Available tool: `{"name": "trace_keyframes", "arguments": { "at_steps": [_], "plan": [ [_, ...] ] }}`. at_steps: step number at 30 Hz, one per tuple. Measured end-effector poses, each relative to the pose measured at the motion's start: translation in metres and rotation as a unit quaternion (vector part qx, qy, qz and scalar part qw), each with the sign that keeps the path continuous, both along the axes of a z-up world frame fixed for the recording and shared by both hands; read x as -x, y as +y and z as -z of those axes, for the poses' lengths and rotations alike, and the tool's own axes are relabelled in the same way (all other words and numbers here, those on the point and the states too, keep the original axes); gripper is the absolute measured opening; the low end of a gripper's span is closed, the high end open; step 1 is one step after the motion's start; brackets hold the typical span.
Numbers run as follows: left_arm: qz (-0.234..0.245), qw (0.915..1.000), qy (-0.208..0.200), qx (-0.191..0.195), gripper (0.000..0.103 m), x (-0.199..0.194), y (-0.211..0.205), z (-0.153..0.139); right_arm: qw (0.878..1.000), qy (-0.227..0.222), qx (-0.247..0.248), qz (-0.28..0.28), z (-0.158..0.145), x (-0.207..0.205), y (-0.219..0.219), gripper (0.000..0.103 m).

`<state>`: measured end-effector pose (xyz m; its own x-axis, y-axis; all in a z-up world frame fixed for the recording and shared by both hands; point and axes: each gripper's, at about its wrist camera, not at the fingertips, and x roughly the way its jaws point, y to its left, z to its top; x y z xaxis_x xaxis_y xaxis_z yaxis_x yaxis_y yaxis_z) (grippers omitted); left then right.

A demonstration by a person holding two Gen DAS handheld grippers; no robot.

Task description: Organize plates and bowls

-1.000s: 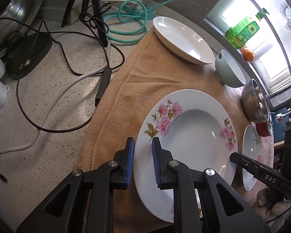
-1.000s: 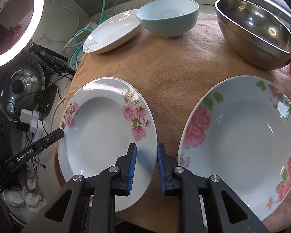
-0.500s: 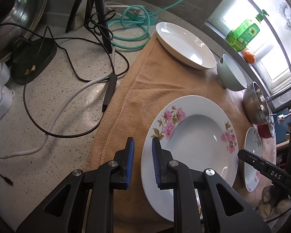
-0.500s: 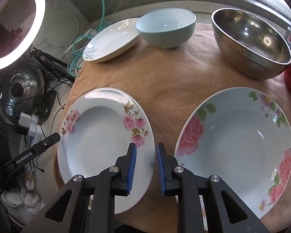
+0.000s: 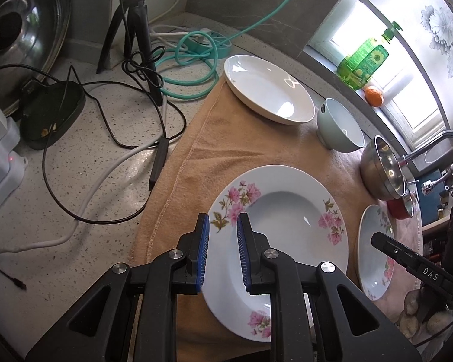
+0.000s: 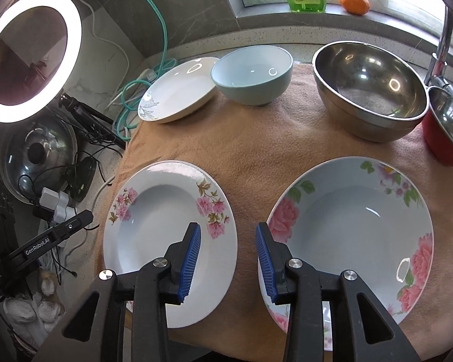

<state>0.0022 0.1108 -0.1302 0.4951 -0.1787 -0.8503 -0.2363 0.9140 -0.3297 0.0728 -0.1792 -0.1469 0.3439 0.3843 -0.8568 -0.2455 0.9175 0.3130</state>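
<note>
Since the earlier frames the right gripper (image 6: 228, 252) has spread its jaws wide, above the gap between two flowered plates; the left gripper (image 5: 222, 249) holds a narrow gap, gripping nothing, over the smaller flowered plate (image 5: 287, 226). It reads "GenRobot.AI"; the right one, "DAS". On the towel (image 6: 256, 141): three plates, one pale bowl (image 6: 253, 75), one steel bowl (image 6: 368, 90).

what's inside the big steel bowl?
Nothing visible inside the steel bowl, only reflections on its bare interior. A towel lies under it; the patch beneath its base is hidden.
</note>
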Motion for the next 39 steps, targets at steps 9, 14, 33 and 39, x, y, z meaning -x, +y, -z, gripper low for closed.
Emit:
{"name": "trace_keyframes", "arguments": {
  "at_steps": [9, 14, 33, 39],
  "plan": [
    [0.012, 0.9998, -0.004, 0.014, 0.017, 0.003, -0.031, -0.011, 0.999, -0.012, -0.012, 0.034, -0.016, 0.006, -0.058, 0.037],
    [0.026, 0.9996, -0.001, 0.015, 0.017, 0.004, -0.056, -0.012, 0.998, -0.032, 0.008, 0.057, -0.023, 0.005, -0.097, 0.037],
    [0.111, 0.9932, 0.018, 0.032, 0.017, -0.008, -0.175, 0.009, 0.997, -0.004, -0.006, 0.073, 0.012, -0.003, -0.185, 0.037],
    [0.122, 0.9918, 0.03, 0.025, 0.017, -0.013, -0.191, 0.018, 0.997, 0.009, -0.024, 0.068, 0.023, -0.005, -0.193, 0.036]
  ]
}}
